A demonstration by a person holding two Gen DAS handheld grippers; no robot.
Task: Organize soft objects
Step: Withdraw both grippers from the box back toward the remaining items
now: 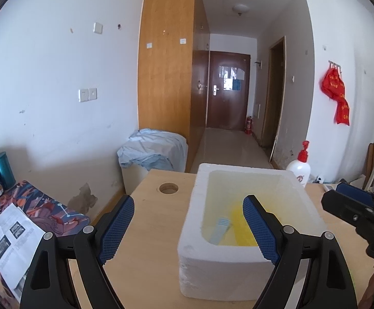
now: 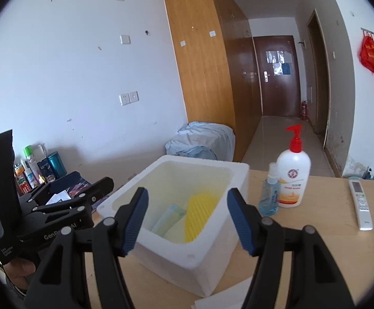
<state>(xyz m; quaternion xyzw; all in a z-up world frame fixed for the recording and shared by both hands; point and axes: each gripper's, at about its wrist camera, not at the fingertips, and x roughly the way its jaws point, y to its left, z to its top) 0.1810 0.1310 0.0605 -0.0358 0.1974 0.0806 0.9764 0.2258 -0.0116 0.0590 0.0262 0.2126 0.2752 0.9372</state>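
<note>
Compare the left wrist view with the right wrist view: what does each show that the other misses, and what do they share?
Only the left wrist view shows the round hole in the table and the printed leaflet at far left. Only the right wrist view shows the remote control and the small blue spray bottle beside the pump bottle. Both show the white foam box, holding a yellow item and a pale blue item, plus both open, empty grippers: the left gripper and the right gripper.
</note>
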